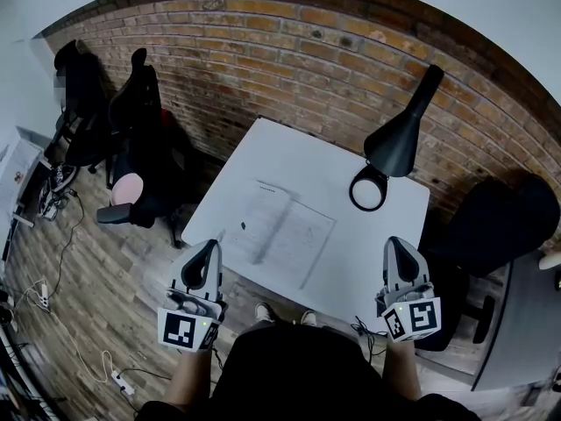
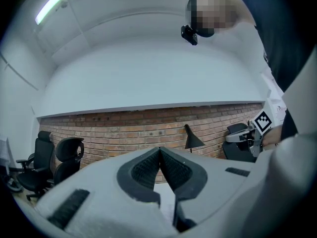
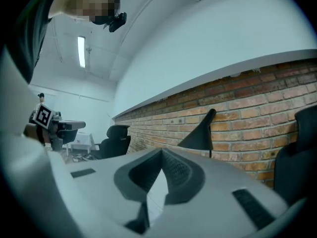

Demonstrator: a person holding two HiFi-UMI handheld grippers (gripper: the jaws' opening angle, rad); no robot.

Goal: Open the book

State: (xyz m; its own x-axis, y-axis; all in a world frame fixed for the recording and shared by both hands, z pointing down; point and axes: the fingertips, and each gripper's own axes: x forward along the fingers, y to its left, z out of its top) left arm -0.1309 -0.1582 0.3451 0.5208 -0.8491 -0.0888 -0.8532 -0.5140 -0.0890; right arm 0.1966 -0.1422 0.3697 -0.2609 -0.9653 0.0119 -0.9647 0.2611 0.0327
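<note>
Head view: the book (image 1: 282,231) is laid open on the table (image 1: 285,147), while the left gripper (image 1: 213,246) and right gripper (image 1: 395,243) are held closed, empty.

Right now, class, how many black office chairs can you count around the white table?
3. One chair and a second chair stand by the brick wall, left of the table; the third chair is at the table's right. Others may be hidden.

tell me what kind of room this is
Probably an office or workroom: a white table with an open book and black desk lamp, office chairs against a brick wall.
</note>
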